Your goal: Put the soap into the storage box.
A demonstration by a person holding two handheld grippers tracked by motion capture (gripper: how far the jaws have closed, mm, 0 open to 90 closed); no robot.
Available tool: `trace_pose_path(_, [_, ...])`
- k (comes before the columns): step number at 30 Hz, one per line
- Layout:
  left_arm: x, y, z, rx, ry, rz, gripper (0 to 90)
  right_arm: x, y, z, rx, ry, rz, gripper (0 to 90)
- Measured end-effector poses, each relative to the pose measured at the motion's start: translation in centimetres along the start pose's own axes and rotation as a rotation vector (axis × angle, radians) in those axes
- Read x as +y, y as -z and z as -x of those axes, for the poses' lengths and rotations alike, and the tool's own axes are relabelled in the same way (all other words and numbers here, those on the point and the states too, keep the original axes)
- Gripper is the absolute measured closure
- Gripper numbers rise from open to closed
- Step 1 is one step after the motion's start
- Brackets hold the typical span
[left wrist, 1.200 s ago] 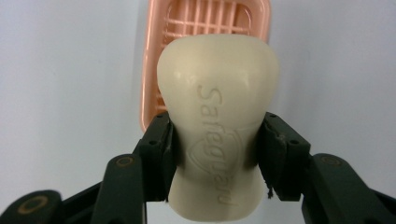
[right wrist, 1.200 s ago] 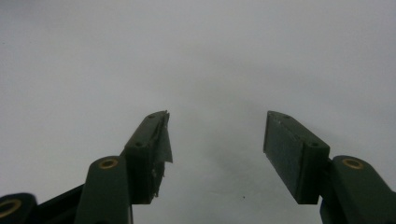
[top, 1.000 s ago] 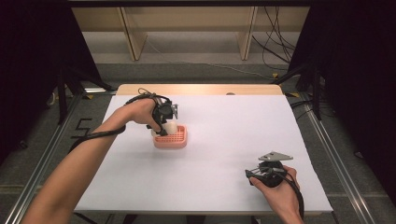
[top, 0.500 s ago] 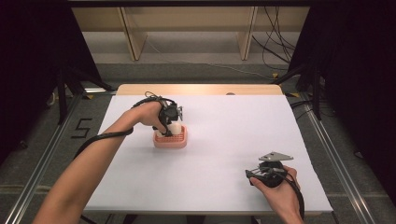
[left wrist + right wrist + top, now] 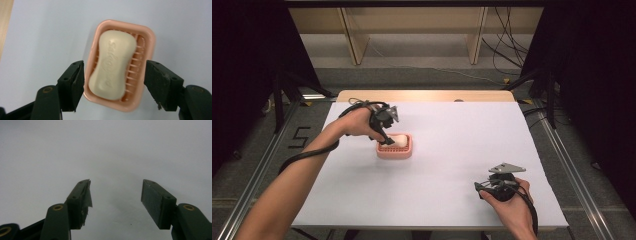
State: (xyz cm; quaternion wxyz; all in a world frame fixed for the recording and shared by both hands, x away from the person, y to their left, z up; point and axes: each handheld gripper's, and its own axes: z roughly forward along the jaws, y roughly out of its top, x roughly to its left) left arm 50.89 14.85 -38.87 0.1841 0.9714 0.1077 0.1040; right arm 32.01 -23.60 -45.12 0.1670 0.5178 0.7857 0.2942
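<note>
Hovering over the soap (image 5: 111,65), which now lies in the pink dish (image 5: 147,42) left of the desk's (image 5: 452,200) middle, the left gripper (image 5: 113,85) has let go, jaws spread. The right gripper (image 5: 486,187) rests unmoved, jaws apart.

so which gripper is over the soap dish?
The left gripper: its open jaws straddle the pink soap dish holding the soap bar. The right gripper is open over bare table.
</note>
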Motion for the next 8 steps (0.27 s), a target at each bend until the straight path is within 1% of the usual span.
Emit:
trace_pose_path(1, [0.0, 0.0, 0.0, 0.000, 0.000, 0.000, 32.1, 0.0, 0.0, 0.0, 0.000, 0.000, 0.000, 41.1])
trace_pose_path(2, [-1.3, 0.6, 0.8, 0.009, 0.043, 0.053, 32.1, 0.0, 0.0, 0.0, 0.001, 0.001, 0.005, 41.1])
trace_pose_path(3, [-2.6, 1.1, 1.4, 0.009, 0.079, 0.097, 32.0, 0.0, 0.1, 0.0, -0.002, -0.002, -0.001, 41.0])
trace_pose_path(4, [-4.4, 1.5, 2.6, 0.011, 0.139, 0.146, 31.2, -0.1, 0.0, 0.1, 0.002, -0.004, 0.009, 40.9])
trace_pose_path(5, [-6.9, 2.1, 3.9, 0.029, 0.179, 0.182, 31.2, -0.1, 0.2, 0.1, -0.004, -0.001, 0.002, 40.9])
trace_pose_path(6, [-6.9, 2.1, 3.9, 0.029, 0.179, 0.182, 31.2, -0.1, 0.2, 0.1, -0.004, -0.001, 0.002, 40.9])
trace_pose_path(7, [-8.5, 2.3, 5.0, 0.033, 0.219, 0.199, 31.2, -0.1, 0.2, 0.1, -0.003, -0.009, 0.005, 40.9])
trace_pose_path(8, [-10.5, 2.4, 6.4, 0.056, 0.271, 0.231, 31.2, -0.1, 0.1, 0.3, -0.007, 0.022, 0.017, 40.8])
